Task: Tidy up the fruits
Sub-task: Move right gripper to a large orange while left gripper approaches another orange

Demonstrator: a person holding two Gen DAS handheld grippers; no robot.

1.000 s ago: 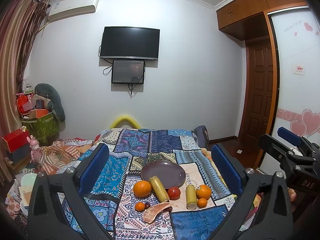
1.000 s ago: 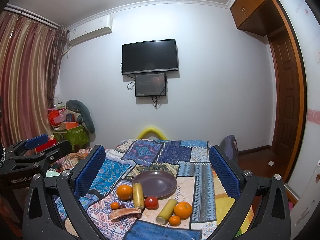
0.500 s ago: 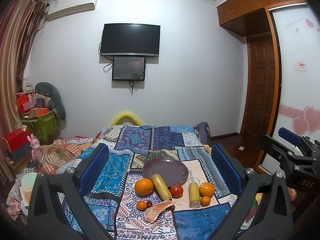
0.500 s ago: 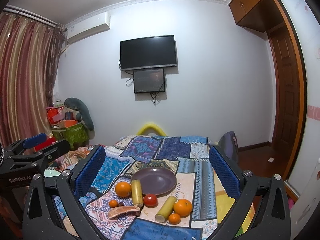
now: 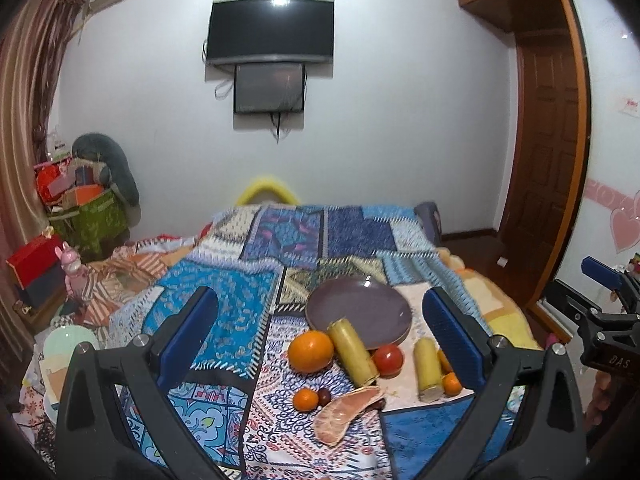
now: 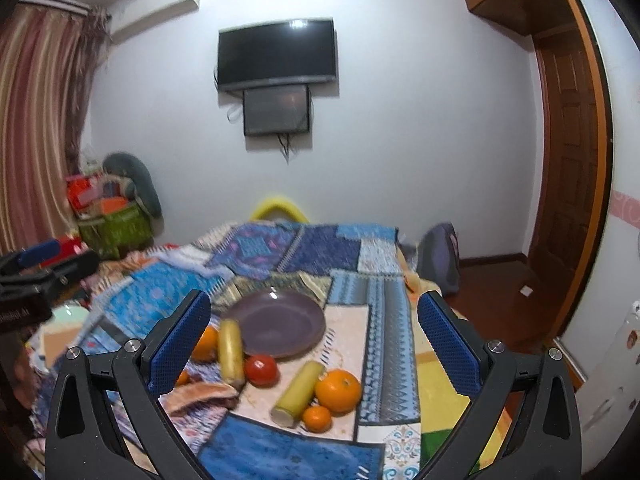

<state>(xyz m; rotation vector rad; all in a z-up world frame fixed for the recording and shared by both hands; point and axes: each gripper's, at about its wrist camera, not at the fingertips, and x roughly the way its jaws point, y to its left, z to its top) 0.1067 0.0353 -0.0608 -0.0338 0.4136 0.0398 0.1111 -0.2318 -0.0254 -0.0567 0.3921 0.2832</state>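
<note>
An empty purple plate (image 5: 359, 311) (image 6: 280, 322) lies on a patchwork-covered bed (image 5: 248, 264). In front of it lie fruits: a large orange (image 5: 311, 351), two yellow sugarcane pieces (image 5: 353, 346) (image 6: 298, 393), a red tomato (image 5: 388, 360) (image 6: 261, 369), small tangerines (image 5: 305, 399) (image 6: 317, 418), a second large orange (image 6: 338, 390), a dark date (image 5: 323, 397) and a peeled pomelo segment (image 5: 344, 413). My left gripper (image 5: 326, 342) is open above the fruits. My right gripper (image 6: 314, 338) is open too. Both hold nothing.
A wooden door (image 5: 548, 168) and wardrobe stand at the right. Boxes and a green bag (image 5: 92, 216) crowd the left corner. A TV (image 5: 272, 28) hangs on the far wall. The right gripper's body shows at the left wrist view's right edge (image 5: 600, 320).
Both grippers have moved forward and down toward the fruits, which now look larger and closer. Both stay open. No fruit has moved.
</note>
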